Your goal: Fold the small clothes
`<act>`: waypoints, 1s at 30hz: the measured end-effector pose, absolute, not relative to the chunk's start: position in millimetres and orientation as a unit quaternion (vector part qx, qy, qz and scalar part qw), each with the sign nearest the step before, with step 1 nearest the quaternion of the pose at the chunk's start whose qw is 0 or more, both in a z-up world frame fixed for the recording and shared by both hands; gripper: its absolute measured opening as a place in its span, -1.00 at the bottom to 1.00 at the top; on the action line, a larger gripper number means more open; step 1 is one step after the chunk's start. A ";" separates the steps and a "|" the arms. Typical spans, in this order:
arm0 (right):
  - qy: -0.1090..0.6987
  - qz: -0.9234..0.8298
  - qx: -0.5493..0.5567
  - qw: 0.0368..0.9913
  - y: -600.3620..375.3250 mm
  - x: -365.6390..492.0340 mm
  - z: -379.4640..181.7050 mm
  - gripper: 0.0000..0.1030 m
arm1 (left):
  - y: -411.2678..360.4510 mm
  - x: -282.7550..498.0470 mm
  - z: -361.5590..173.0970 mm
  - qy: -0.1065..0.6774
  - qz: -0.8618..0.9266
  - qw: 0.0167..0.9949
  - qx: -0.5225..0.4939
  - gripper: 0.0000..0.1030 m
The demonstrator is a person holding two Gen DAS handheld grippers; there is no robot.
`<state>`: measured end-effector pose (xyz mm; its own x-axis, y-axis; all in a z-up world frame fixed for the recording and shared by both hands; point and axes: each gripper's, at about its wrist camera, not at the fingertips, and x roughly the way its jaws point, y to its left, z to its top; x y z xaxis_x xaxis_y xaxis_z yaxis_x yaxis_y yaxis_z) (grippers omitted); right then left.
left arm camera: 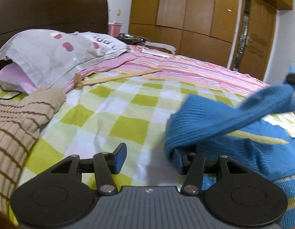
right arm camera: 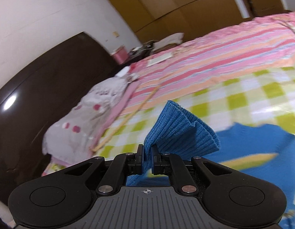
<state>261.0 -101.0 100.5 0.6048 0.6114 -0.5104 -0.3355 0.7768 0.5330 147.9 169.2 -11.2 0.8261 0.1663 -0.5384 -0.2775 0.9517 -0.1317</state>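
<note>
Left gripper: the black two-finger left gripper [left arm camera: 148, 159] is low over the bed, its blue-padded fingers [left arm camera: 119, 159] spread wide with bare sheet showing between them; the right-hand finger is partly tucked under a fold of the knit.
Right gripper: the black two-finger right gripper [right arm camera: 147, 159] is pressed together on a bunched edge of the blue ribbed knit sweater [right arm camera: 178, 131], which fans out above the pads.
Sweater, left view: the blue ribbed knit sweater [left arm camera: 223, 122] lies on the right part of the bed, one band of it lifted and stretched up toward the right edge of the picture; a yellow stripe and a dotted, striped hem show on the part lying flat.
Sweater, right view: the rest of the garment lies flat below and to the right of the pinched edge, blurred.
Bed surface: a green, white and yellow checked sheet [left arm camera: 113, 114] lies under both grippers; beyond it is a pink striped cover [left arm camera: 195, 68].
Other clothing: a beige knit garment with thin brown stripes [left arm camera: 19, 126] lies at the left, well apart from the sweater.
Pillow: a grey pillow with pink dots [left arm camera: 52, 55] lies against the dark brown headboard [left arm camera: 50, 3].
Stick: a thin wooden stick [left arm camera: 119, 76] lies across the sheet near the pillow.
Background: a wooden wardrobe [left arm camera: 185, 9] stands behind the bed.
</note>
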 end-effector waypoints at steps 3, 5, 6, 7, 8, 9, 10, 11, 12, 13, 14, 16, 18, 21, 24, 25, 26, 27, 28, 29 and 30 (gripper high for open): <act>0.354 0.241 0.208 0.879 -128.4 255.8 89.7 -0.86 | 162.5 148.5 -11.5 0.271 0.099 0.953 -0.093 0.10; 0.351 0.220 0.206 0.887 -142.0 252.3 82.5 -0.86 | 156.7 148.9 -12.4 0.274 0.087 0.954 -0.083 0.10; 0.351 0.209 0.204 0.890 -149.3 250.5 77.4 -0.86 | 153.8 149.4 -12.9 0.275 0.083 0.955 -0.078 0.10; 0.353 0.197 0.203 0.892 -156.3 248.7 71.1 -0.86 | 150.8 150.0 -13.4 0.277 0.078 0.955 -0.072 0.10; 0.357 0.186 0.201 0.893 -162.4 246.6 63.7 -0.86 | 147.8 150.6 -14.0 0.279 0.073 0.955 -0.066 0.10; 0.363 0.175 0.196 0.894 -168.9 243.9 55.2 -0.86 | 145.6 151.1 -14.7 0.280 0.070 0.955 -0.061 0.10; 0.371 0.168 0.191 0.893 -175.0 241.4 47.0 -0.85 | 143.9 151.5 -15.2 0.282 0.067 0.955 -0.057 0.10; 0.382 0.159 0.189 0.890 -180.4 239.2 36.9 -0.84 | 142.6 151.8 -15.8 0.283 0.064 0.956 -0.055 0.10; 0.391 0.154 0.189 0.888 -184.6 237.3 29.4 -0.84 | 142.0 151.7 -16.2 0.284 0.062 0.955 -0.054 0.10; 0.398 0.151 0.191 0.884 -188.3 235.6 23.0 -0.75 | 141.4 151.9 -16.6 0.285 0.061 0.955 -0.054 0.10; 0.405 0.150 0.197 0.880 -191.7 233.6 17.4 -0.75 | 141.1 151.9 -17.1 0.286 0.060 0.955 -0.054 0.10; 0.414 0.150 0.215 0.872 -198.1 229.7 10.1 -0.73 | 141.2 151.9 -17.4 0.288 0.060 0.954 -0.055 0.10; 0.418 0.151 0.231 0.866 -203.3 226.0 4.9 -0.69 | 141.8 151.7 -17.5 0.288 0.060 0.954 -0.058 0.10; 0.417 0.145 0.252 0.861 -210.2 225.2 2.5 -0.58 | 141.5 151.2 -16.9 0.287 0.060 0.954 -0.060 0.10; 0.412 0.135 0.286 0.854 -215.8 231.8 -0.2 -0.56 | 141.0 150.6 -16.0 0.283 0.061 0.955 -0.059 0.10; 0.411 0.129 0.295 0.853 -217.2 234.5 -1.3 -0.56 | 141.0 150.3 -15.6 0.282 0.061 0.956 -0.060 0.10; 0.409 0.121 0.300 0.853 -217.7 236.6 -2.1 -0.57 | 141.1 149.9 -15.2 0.281 0.060 0.956 -0.061 0.10; 0.409 0.115 0.302 0.853 -217.9 239.2 -2.8 -0.58 | 141.3 149.5 -14.8 0.280 0.061 0.956 -0.062 0.10; 0.411 0.110 0.301 0.854 -217.0 241.8 -2.8 -0.66 | 141.5 149.3 -14.5 0.279 0.060 0.956 -0.063 0.10; 0.411 0.108 0.298 0.855 -215.9 243.3 -1.8 -0.76 | 141.8 148.8 -13.9 0.277 0.060 0.957 -0.064 0.10; 0.408 0.109 0.293 0.857 -214.0 244.4 0.3 -0.80 | 142.0 147.9 -13.1 0.274 0.060 0.958 -0.065 0.10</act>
